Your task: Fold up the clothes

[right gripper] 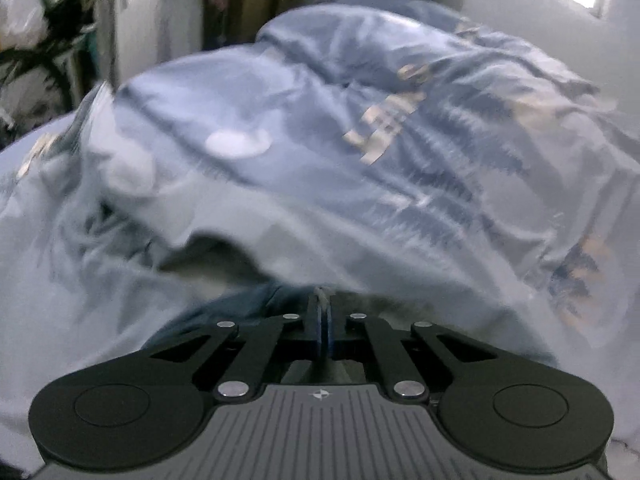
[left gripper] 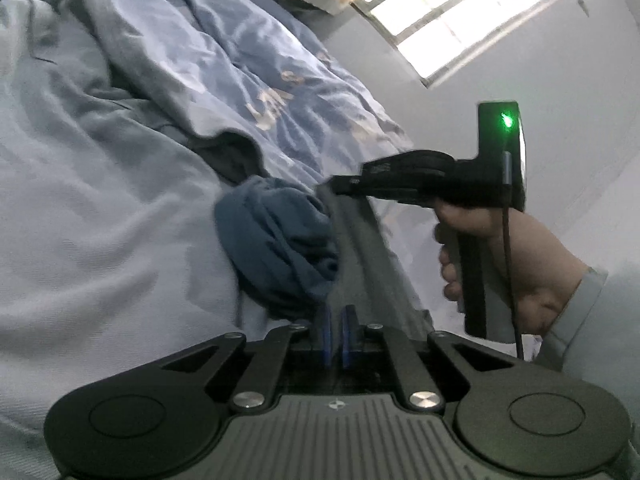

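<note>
Starting at the left gripper (left gripper: 337,330): blue pads squeezed close, pinching one end of a thin dark strip of cloth. No loose grip here, just a tight nip on the cloth.

Next, across to the right gripper (left gripper: 340,185), carried in a hand (left gripper: 520,248): clenched too, biting the far end of the same strip. Seen from its own camera, pads pressed flat together with a little tuft of cloth poking out at the tip.

Between the two: the stretched edge (left gripper: 372,248), pulled straight like a rope. Most likely held this way to find a clean, straight side of the blue garment (left gripper: 276,248) before laying it flat. Hard to fold a crumpled ball, easy to fold from a straight edge.

Now the garment itself: dark blue, soft, bunched in a round lump, full of deep wrinkles. Lying on the bed sheet (left gripper: 100,200), just beside the left gripper and hanging off the tight strip. Not spread out yet, not folded at all.

Further out: a pale blue quilt (left gripper: 280,80) with printed shapes, heaped behind the lump, not touching the grippers. Beyond that, a bright window (left gripper: 460,8) in a white wall.
</note>
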`<action>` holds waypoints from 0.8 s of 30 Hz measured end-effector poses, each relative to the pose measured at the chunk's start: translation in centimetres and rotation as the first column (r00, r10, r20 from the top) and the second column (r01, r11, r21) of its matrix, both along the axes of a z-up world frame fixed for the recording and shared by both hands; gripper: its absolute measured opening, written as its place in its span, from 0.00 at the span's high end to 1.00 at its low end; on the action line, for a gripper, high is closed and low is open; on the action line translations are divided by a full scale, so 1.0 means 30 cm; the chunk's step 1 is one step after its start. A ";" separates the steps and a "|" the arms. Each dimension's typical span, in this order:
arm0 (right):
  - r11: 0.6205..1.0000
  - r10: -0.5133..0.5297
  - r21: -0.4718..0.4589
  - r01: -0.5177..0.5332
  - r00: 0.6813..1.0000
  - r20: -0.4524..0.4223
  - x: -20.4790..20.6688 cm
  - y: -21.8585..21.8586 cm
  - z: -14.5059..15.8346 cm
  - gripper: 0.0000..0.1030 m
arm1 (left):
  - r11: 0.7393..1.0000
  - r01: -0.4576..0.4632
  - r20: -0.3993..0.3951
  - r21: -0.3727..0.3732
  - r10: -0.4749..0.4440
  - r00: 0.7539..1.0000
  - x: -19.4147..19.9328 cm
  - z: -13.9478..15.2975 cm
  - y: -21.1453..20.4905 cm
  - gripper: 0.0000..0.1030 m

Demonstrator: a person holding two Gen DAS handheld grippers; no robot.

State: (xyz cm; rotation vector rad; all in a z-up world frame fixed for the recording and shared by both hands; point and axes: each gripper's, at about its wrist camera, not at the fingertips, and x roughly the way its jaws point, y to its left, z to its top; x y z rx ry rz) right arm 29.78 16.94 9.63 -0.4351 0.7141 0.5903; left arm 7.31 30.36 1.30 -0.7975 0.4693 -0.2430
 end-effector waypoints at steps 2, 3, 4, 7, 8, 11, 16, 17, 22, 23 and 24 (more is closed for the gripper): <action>1.000 -0.015 0.002 0.015 1.000 0.002 0.024 0.000 0.004 0.98 | 1.000 -0.018 -0.001 0.013 0.018 1.000 -0.014 0.002 0.008 0.99; 1.000 -0.020 0.005 0.020 1.000 -0.003 0.037 0.001 0.002 0.98 | 1.000 -0.022 0.000 0.016 0.022 1.000 -0.019 0.003 0.010 0.99; 1.000 -0.025 0.007 0.026 1.000 -0.008 0.049 0.002 0.000 0.98 | 1.000 -0.024 -0.002 0.016 0.025 1.000 -0.021 0.004 0.012 0.99; 0.999 -0.048 -0.012 0.048 0.999 -0.007 0.064 0.018 -0.039 0.98 | 1.000 -0.025 -0.026 0.014 0.026 0.999 -0.016 -0.004 0.010 0.98; 0.998 -0.060 -0.022 0.059 0.998 -0.009 0.067 0.022 -0.057 0.98 | 1.000 -0.025 -0.039 0.008 0.025 0.999 -0.012 -0.011 0.010 0.98; 0.994 -0.102 -0.035 0.102 0.995 -0.010 0.075 0.021 -0.094 0.98 | 1.000 -0.014 -0.068 -0.003 0.014 0.998 -0.003 -0.025 0.009 0.98; 0.993 -0.120 -0.007 0.120 0.993 0.015 0.069 -0.006 -0.063 0.86 | 1.000 -0.013 -0.070 0.015 0.014 0.997 -0.009 -0.013 0.007 0.97; 0.992 -0.127 0.006 0.127 0.992 0.024 0.066 -0.016 -0.046 0.79 | 1.000 -0.015 -0.072 0.023 0.017 0.997 -0.008 -0.011 0.006 0.96; 0.982 -0.136 0.140 0.129 0.990 0.039 0.006 -0.107 0.082 0.65 | 0.995 -0.074 -0.083 0.074 0.080 0.993 -0.020 0.004 0.011 0.93; 0.978 -0.141 0.164 0.131 0.989 0.045 -0.012 -0.128 0.109 0.64 | 0.994 -0.084 -0.086 0.077 0.090 0.992 -0.021 0.004 0.016 0.93; 0.974 -0.138 0.188 0.127 0.989 0.047 -0.037 -0.158 0.136 0.61 | 0.993 -0.091 -0.090 0.079 0.098 0.991 -0.022 0.004 0.021 0.92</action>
